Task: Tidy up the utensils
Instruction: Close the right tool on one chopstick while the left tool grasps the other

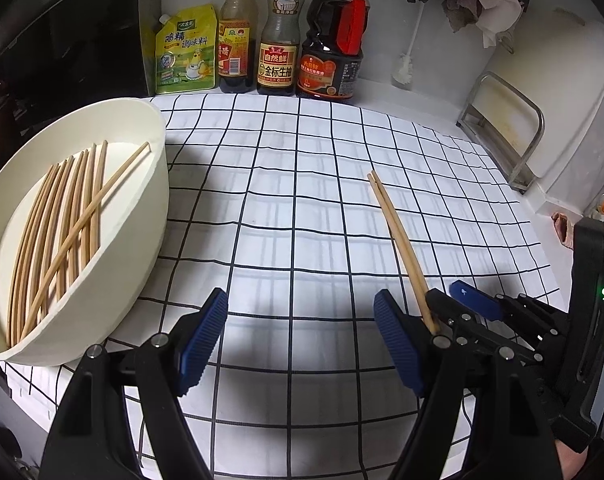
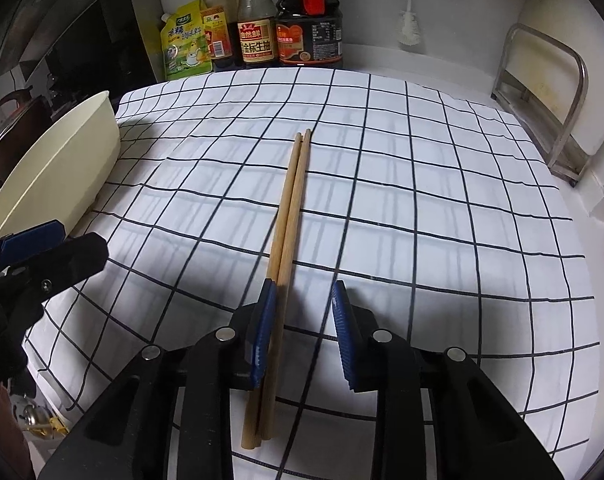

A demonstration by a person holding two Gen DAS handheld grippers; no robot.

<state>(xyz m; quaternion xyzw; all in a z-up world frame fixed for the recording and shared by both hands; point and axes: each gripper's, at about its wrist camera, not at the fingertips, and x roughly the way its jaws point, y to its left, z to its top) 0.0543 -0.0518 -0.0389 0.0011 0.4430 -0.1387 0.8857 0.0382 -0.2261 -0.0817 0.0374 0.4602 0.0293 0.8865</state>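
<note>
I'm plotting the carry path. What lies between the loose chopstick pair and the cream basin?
Only bare checked cloth separates the chopstick pair from the cream basin, clearest in the left wrist view.

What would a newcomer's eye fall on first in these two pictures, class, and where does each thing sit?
First, the pair of wooden chopsticks lying on the black-and-white checked cloth, its near end between the open fingers of the right gripper. Next, the cream tub at the cloth's left edge, holding many more chopsticks. Behind stand sauce bottles against the wall, while the left gripper hangs open and empty.
</note>
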